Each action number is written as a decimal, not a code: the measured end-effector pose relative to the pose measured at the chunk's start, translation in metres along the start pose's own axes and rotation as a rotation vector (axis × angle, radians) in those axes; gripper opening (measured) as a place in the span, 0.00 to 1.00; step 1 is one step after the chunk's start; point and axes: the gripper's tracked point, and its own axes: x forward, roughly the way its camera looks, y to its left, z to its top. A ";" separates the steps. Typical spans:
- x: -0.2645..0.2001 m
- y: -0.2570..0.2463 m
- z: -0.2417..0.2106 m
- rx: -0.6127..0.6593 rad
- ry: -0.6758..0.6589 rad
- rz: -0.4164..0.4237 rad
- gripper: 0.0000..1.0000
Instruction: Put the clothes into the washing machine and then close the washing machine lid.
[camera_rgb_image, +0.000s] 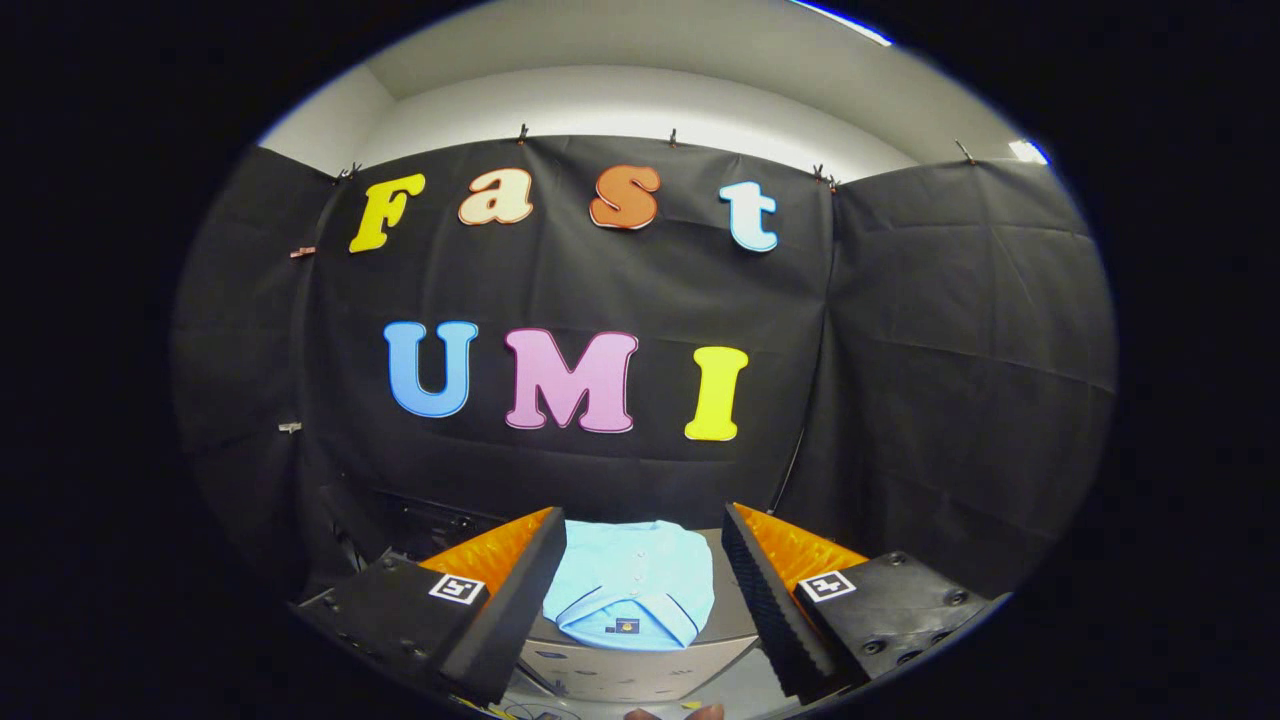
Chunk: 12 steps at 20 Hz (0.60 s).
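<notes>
Black cloth hangs all round the booth under a pale ceiling, and low in front of it stands a grey box-like unit (640, 672) with a flat top, which I take to be the washing machine, though so little of it shows that I would not swear to it. On that top lies a light blue folded polo shirt with a small dark label at the collar (632, 583), neat and flat, collar end nearest the tool.

The handheld two-finger gripper (643, 600) is held wide, its fingers spread on either side of the shirt as I look along them, touching nothing. It looks to sit above and short of the garment, not yet down on it.

To my eye this is the very start: the reach for the clothes, with the loading and the lid both yet to do. Next it needs to come down and forward until the fingers straddle a fold of cloth, then pinch enough layers to lift the whole shirt.

Where the lid or opening is, I cannot tell. A fingertip (700, 712) pokes in below the fingers, cut off.
</notes>
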 end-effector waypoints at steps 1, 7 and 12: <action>0.012 0.000 -0.007 0.012 0.021 0.007 0.98; 0.093 -0.005 -0.066 0.033 0.183 0.048 0.98; 0.156 -0.001 -0.135 0.097 0.363 0.085 0.98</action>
